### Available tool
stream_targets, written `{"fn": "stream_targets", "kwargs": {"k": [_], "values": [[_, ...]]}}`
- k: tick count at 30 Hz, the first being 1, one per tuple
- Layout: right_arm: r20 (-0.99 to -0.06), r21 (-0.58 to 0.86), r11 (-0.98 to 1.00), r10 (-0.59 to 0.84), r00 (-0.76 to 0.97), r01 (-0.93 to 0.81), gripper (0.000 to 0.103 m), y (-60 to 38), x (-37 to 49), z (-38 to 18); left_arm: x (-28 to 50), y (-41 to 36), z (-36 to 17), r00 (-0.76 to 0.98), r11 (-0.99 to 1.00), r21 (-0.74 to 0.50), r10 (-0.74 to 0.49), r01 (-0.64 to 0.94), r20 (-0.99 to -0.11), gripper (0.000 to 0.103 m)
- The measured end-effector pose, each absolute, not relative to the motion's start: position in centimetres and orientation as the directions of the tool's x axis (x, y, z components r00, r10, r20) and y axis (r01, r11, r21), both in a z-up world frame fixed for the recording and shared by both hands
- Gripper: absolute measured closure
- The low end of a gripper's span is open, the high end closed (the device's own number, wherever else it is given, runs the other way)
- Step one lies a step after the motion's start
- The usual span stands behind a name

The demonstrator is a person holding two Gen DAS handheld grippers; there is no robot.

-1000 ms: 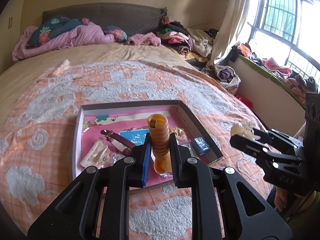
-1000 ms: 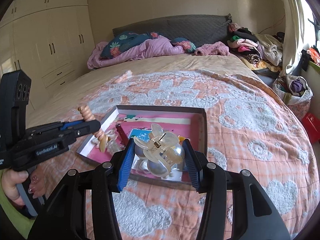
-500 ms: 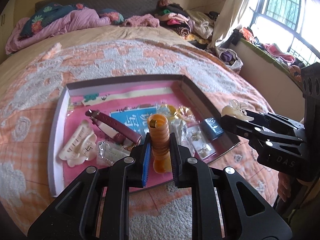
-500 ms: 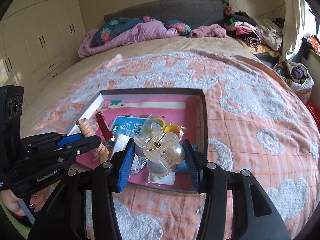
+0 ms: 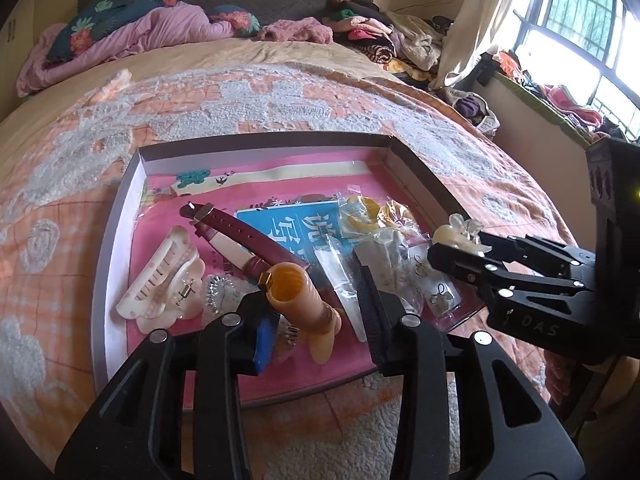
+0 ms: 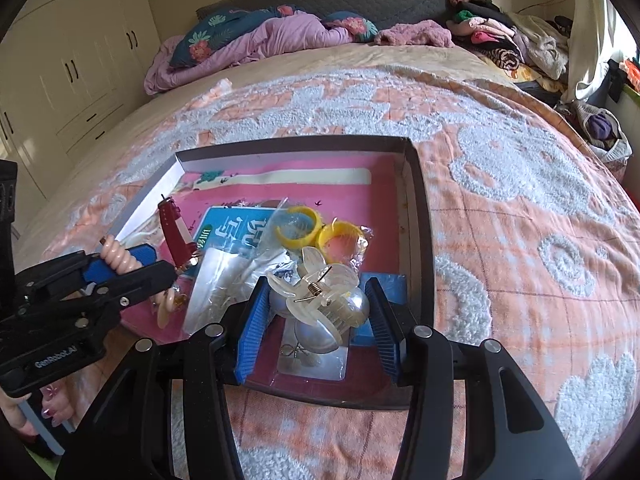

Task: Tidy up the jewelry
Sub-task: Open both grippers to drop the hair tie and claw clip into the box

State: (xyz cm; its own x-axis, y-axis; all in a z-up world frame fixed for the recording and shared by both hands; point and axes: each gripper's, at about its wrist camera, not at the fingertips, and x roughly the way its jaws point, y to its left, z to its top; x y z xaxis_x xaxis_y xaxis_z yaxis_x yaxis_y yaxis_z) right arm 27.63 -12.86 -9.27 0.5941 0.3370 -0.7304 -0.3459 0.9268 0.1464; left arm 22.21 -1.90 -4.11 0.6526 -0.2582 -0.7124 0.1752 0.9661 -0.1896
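A shallow pink-lined box (image 5: 120, 216) lies on the bed and shows in the right wrist view too (image 6: 420, 208). My left gripper (image 5: 316, 312) is open over its near edge. The orange spiral hair tie (image 5: 304, 296) leans tilted between the fingers, touching the left pad. My right gripper (image 6: 316, 316) is open around a clear claw clip (image 6: 320, 284) above the box's near right corner; the clip looks loose between the pads. It also shows in the left wrist view (image 5: 460, 232).
In the box lie a cream claw clip (image 5: 160, 276), a maroon watch strap (image 5: 248, 240), a blue card (image 5: 296, 224), yellow rings in bags (image 6: 316, 228) and small bagged items. Pillows and clothes are piled at the bed's far end.
Both grippers came down and forward over the box. Both have opened. The orange hair tie, held upright before, now tilts loose. The clear clip sits free between the right pads.
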Motion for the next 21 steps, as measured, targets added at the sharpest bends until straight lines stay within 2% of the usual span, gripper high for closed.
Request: {"fn": "stream_targets", "kwargs": {"k": [4, 7, 12, 17, 19, 21], "values": [[-0.734, 0.149, 0.927, 0.337, 0.590, -0.343, 0.055, -12.8, 27.6, -9.4, 22.1, -1.7, -4.0, 0.658, 0.967, -0.188, -0.253, 0.170, -0.709, 0.074], [-0.727, 0.159, 0.926, 0.344, 0.595, -0.341, 0.046, -13.0, 27.4, -9.1, 22.2, -1.6, -3.9, 0.657, 0.968, -0.189, -0.251, 0.165, -0.711, 0.073], [-0.708, 0.174, 0.926, 0.353, 0.611, -0.334, 0.038, -13.5, 26.6, -7.9, 21.9, -1.4, -3.5, 0.664, 0.969, -0.189, -0.247, 0.159, -0.706, 0.071], [-0.683, 0.187, 0.926, 0.362, 0.634, -0.327, 0.026, -14.1, 25.3, -6.4, 21.5, -1.1, -2.7, 0.681, 0.971, -0.186, -0.239, 0.152, -0.692, 0.064], [-0.670, 0.193, 0.925, 0.368, 0.644, -0.327, 0.021, -14.5, 24.7, -5.7, 21.2, -0.9, -2.2, 0.689, 0.971, -0.187, -0.237, 0.149, -0.685, 0.056], [-0.658, 0.195, 0.925, 0.369, 0.656, -0.326, 0.018, -14.8, 24.0, -5.0, 20.8, -0.8, -1.5, 0.702, 0.972, -0.186, -0.234, 0.145, -0.673, 0.051]]}}
